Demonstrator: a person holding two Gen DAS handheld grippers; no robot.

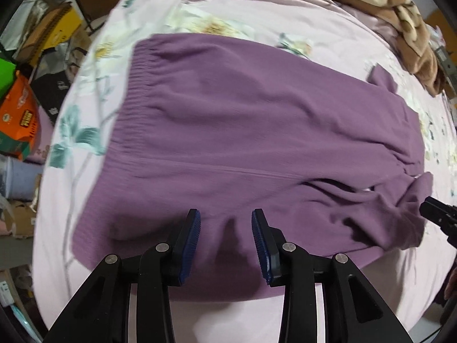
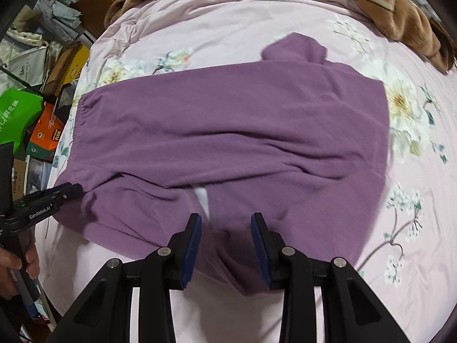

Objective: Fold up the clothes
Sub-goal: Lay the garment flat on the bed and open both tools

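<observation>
Purple fleece trousers (image 1: 228,131) lie spread across the bed, elastic waistband (image 1: 131,85) at the left, legs running right. In the right wrist view the same trousers (image 2: 242,131) show a white label (image 2: 203,197) near their near edge. My left gripper (image 1: 226,220) hovers open over the near edge of the cloth, nothing between its blue pads (image 1: 194,234). My right gripper (image 2: 226,221) is open too, above the near edge close to the label. Each gripper's tip shows in the other's view: the right gripper (image 1: 437,214) by the bunched leg end, the left gripper (image 2: 68,190) by the waist corner.
The bed carries a pale pink floral sheet (image 1: 328,51). A brown blanket (image 1: 400,17) is heaped at the far side. Boxes and bags (image 1: 20,120) crowd the floor left of the bed. A hand (image 2: 11,268) holds the left gripper's handle.
</observation>
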